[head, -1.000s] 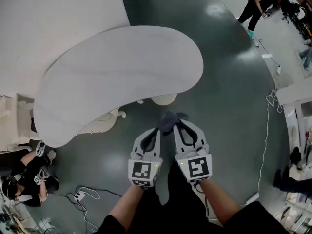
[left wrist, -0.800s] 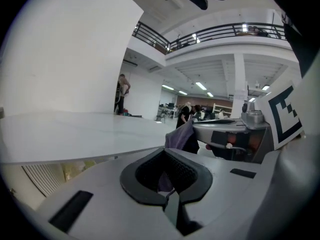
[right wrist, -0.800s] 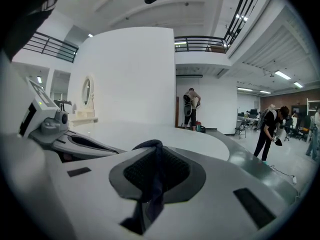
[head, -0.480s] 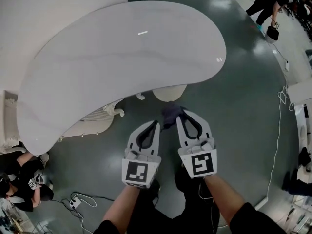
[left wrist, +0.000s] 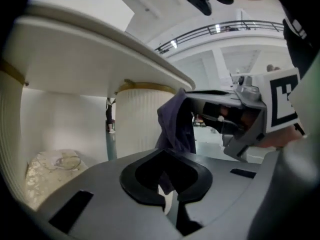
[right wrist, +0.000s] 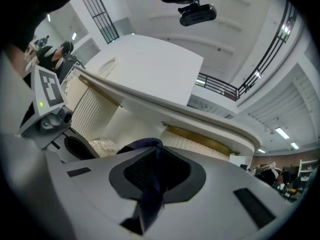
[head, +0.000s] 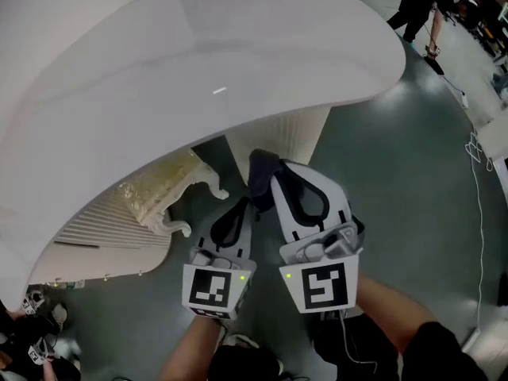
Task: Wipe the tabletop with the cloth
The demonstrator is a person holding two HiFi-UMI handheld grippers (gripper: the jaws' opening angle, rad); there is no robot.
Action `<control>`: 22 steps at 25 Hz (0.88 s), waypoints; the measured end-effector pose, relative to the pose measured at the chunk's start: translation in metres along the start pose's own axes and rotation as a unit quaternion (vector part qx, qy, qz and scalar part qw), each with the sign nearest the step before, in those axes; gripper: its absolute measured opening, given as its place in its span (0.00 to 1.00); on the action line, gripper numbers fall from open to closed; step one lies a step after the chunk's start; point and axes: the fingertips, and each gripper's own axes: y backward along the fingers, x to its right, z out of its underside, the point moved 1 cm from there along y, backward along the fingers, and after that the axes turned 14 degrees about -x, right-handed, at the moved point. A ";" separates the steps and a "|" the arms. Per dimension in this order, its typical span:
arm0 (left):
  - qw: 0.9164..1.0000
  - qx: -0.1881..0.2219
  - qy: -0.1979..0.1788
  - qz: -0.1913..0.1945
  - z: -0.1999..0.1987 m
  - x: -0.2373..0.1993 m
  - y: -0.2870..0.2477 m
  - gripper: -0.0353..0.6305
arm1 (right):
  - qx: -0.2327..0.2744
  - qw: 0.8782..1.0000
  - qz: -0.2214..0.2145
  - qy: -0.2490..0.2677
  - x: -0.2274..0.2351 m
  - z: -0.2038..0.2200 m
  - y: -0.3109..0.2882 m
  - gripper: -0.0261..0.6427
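Cloth (head: pixel 262 182), dark purple, hangs pinched in the jaws of the right hand-held gripper (head: pixel 272 173), bunched at the tips and trailing back between them. The left hand-held gripper (head: pixel 243 206) sits just beside it, jaws closed together on nothing. Both are held lower than the table (head: pixel 198 70), below its near edge and close to the ribbed pedestal (head: pixel 278 133). So the white top lies up and ahead of the cloth. I'd judge the right hand must lift over that near edge before any wiping starts, with the top's long curve running left to right.
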 end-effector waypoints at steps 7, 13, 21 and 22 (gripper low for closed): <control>0.997 0.069 -0.014 0.010 0.030 -0.034 -0.044 0.06 | 0.070 0.994 0.074 0.042 0.001 0.011 -0.039 0.09; 0.988 0.134 -0.079 0.015 0.037 -0.047 -0.055 0.06 | 0.122 0.934 0.249 0.224 0.005 -0.019 -0.043 0.09; 0.985 0.136 -0.100 0.029 0.064 -0.039 -0.057 0.06 | 0.141 0.755 0.364 0.527 -0.012 -0.050 -0.079 0.09; 0.986 0.134 -0.093 0.031 0.067 -0.040 -0.058 0.06 | 0.128 0.749 0.369 0.536 -0.010 -0.048 -0.085 0.09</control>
